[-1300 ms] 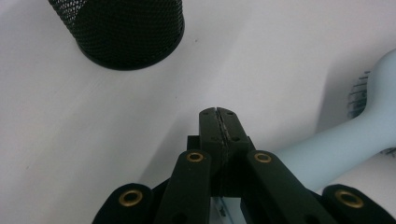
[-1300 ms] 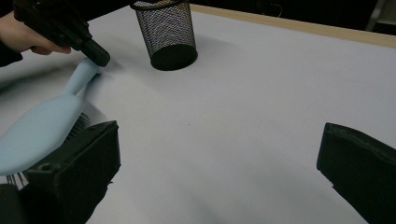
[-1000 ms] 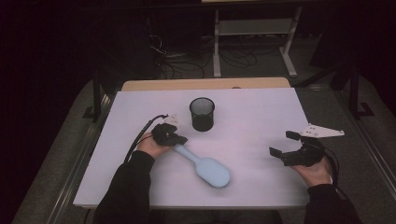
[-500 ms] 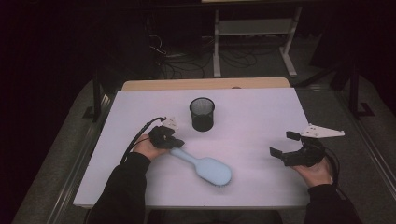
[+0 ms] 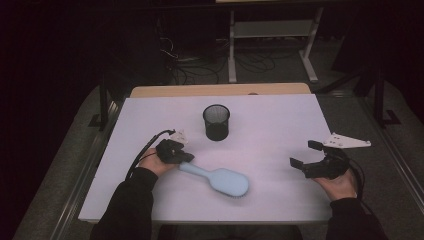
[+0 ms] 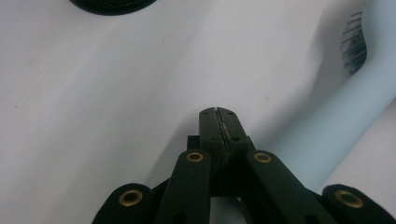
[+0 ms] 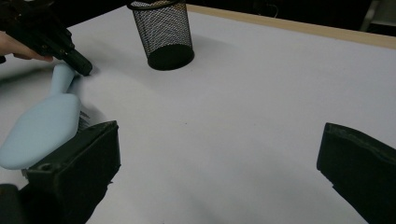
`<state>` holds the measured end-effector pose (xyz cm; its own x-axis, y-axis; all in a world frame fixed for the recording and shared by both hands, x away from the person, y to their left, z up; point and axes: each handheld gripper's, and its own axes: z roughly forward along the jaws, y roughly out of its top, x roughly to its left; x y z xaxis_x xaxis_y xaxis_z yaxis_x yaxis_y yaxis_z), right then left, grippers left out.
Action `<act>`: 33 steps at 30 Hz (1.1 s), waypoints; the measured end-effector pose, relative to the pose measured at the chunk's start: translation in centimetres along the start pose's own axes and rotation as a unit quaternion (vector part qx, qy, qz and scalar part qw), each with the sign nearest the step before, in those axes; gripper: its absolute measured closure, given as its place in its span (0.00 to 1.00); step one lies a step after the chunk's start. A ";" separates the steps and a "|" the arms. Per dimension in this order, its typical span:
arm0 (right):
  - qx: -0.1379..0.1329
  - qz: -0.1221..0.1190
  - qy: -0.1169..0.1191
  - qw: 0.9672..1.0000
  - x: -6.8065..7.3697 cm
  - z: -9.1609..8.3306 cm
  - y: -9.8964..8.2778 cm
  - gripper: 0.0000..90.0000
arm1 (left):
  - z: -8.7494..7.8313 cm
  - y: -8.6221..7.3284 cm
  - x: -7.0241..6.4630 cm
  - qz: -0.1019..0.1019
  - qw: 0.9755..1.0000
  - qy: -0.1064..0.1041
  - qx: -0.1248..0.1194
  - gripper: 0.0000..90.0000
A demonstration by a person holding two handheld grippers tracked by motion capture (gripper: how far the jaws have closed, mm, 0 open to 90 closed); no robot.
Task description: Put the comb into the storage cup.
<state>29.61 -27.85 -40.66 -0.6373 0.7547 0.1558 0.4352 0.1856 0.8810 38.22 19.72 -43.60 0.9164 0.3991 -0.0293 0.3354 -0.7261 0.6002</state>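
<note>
A light blue hairbrush (image 5: 220,178) lies flat on the white bench (image 5: 270,120), near the front edge and a bit toward the left side. Its handle end points at the left hand-held gripper (image 5: 186,157), which sits just beside that end. The jaws of this hand-held gripper are squeezed tight together with nothing between them; the handle lies right next to them. The right hand-held gripper (image 5: 304,155) is well apart, by the right edge, its jaws wide open and empty. A black mesh cup (image 5: 216,122) stands toward the back edge.
</note>
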 end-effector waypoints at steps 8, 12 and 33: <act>-0.002 -0.004 -0.004 1.000 0.1 -0.1 0.0 0.00 | -0.2 -0.6 -0.6 0.005 1.000 0.000 -0.004 1.00; -0.011 -0.003 -0.010 1.000 0.1 -0.4 0.0 0.00 | -0.4 -0.9 -0.9 0.005 1.000 0.001 -0.006 1.00; -0.005 0.001 -0.006 1.000 0.1 -0.3 -0.2 0.00 | -1.1 -1.9 -2.3 0.017 1.000 0.001 -0.007 1.00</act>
<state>29.26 -28.02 -40.63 -0.6285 0.7629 0.1518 0.4305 0.1786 0.8847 35.28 20.79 -43.83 0.9269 0.3752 -0.0076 0.3012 -0.7318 0.6114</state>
